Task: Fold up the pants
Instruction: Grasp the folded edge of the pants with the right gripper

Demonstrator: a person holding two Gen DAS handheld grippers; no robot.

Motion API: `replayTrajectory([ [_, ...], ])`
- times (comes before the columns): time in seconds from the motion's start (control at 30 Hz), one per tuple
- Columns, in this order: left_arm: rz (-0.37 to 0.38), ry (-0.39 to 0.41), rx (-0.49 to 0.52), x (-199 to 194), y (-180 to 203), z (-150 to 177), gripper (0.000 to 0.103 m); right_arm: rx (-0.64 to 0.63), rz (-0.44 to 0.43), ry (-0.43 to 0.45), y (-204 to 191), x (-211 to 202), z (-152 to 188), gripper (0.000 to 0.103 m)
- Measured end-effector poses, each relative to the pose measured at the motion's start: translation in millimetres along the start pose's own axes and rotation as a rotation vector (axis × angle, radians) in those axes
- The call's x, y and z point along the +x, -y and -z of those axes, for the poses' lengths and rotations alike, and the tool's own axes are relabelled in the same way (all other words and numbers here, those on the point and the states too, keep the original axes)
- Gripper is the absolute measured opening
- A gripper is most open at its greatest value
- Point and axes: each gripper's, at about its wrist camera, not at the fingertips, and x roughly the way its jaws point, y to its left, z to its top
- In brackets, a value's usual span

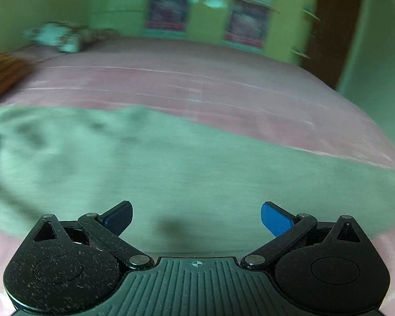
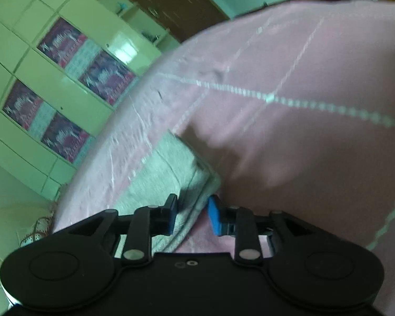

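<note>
Pale grey-green pants [image 1: 171,163] lie spread across a pink bedsheet [image 1: 197,84]. The left wrist view is blurred. My left gripper [image 1: 196,218] hovers over the pants' near part, open wide, with nothing between its blue pads. In the right wrist view a folded end of the pants [image 2: 166,168] lies near the bed's edge. My right gripper [image 2: 192,214] sits low at that end with its jaws a little apart. The cloth's seamed edge runs between the pads, which do not clamp it.
The pink bedsheet [image 2: 302,65] with pale stitched lines stretches far and right. A green wardrobe [image 2: 65,60] with patterned panels stands beyond the bed, next to a brown door [image 1: 331,26]. Pillows [image 1: 58,36] and an orange-brown cloth [image 1: 2,73] lie at the far left.
</note>
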Motion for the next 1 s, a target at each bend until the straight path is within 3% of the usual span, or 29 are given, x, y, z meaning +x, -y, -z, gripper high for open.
replayTrajectory([
  [0.23,0.098,-0.080,0.091,33,101,15,0.103,0.063,-0.039,-0.011,15,-2,2,0.019],
  [0.33,0.036,-0.097,0.179,41,126,27,0.103,0.074,-0.058,-0.017,21,-3,2,0.018],
  [0.43,0.054,-0.093,0.135,35,126,22,0.103,0.093,-0.080,-0.012,22,-5,0,0.019],
  [0.83,0.020,-0.079,0.157,43,131,33,0.103,0.056,-0.076,-0.052,14,15,-1,0.018],
  [1.0,-0.033,-0.072,0.173,48,141,35,0.103,-0.010,-0.022,-0.070,4,23,-1,0.009],
])
